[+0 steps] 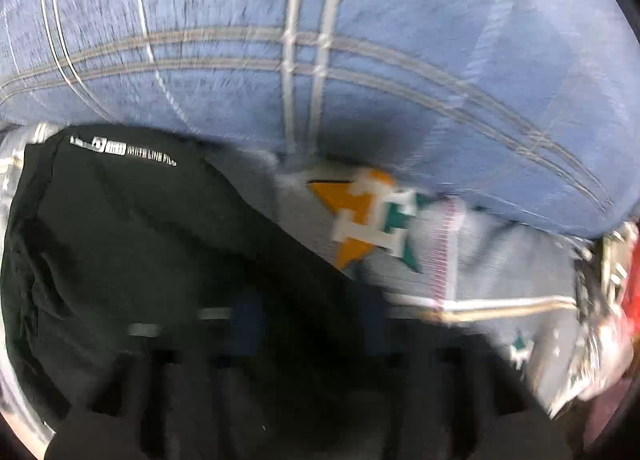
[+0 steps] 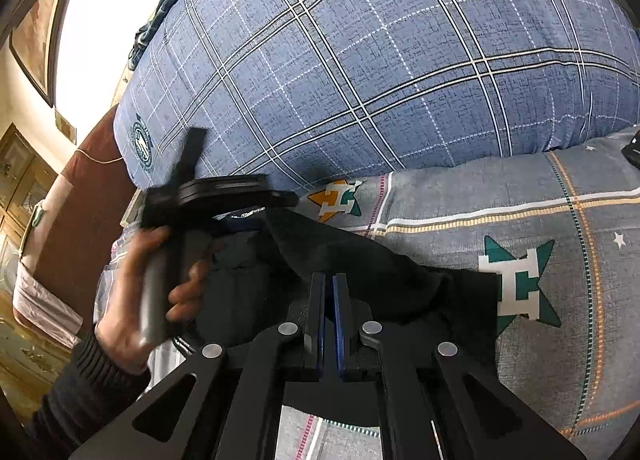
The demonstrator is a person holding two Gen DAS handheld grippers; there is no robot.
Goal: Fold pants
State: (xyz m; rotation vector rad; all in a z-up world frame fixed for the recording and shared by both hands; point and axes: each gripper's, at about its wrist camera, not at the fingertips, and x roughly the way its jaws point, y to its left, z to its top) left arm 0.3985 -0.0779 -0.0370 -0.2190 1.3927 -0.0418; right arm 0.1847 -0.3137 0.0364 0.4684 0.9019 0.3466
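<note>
The black pants (image 2: 360,268) lie on a grey bed sheet (image 2: 540,188) in front of a blue plaid pillow (image 2: 380,60). My right gripper (image 2: 329,292) has its blue fingers nearly together, pinching the edge of the pants fabric. In the right wrist view a hand holds my left gripper (image 2: 248,220) at the left end of the pants, over white lettering. In the blurred left wrist view the pants (image 1: 140,240) fill the lower left, with white lettering (image 1: 152,158). The left gripper's (image 1: 308,324) blue fingers (image 1: 246,324) stand apart over the black cloth.
The sheet (image 1: 500,260) carries orange and green star patterns (image 2: 516,284). The pillow (image 1: 320,40) blocks the far side. A dark red headboard (image 2: 92,196) and wooden furniture (image 2: 20,180) stand at the left. A red and silver object (image 1: 616,300) lies at the right edge.
</note>
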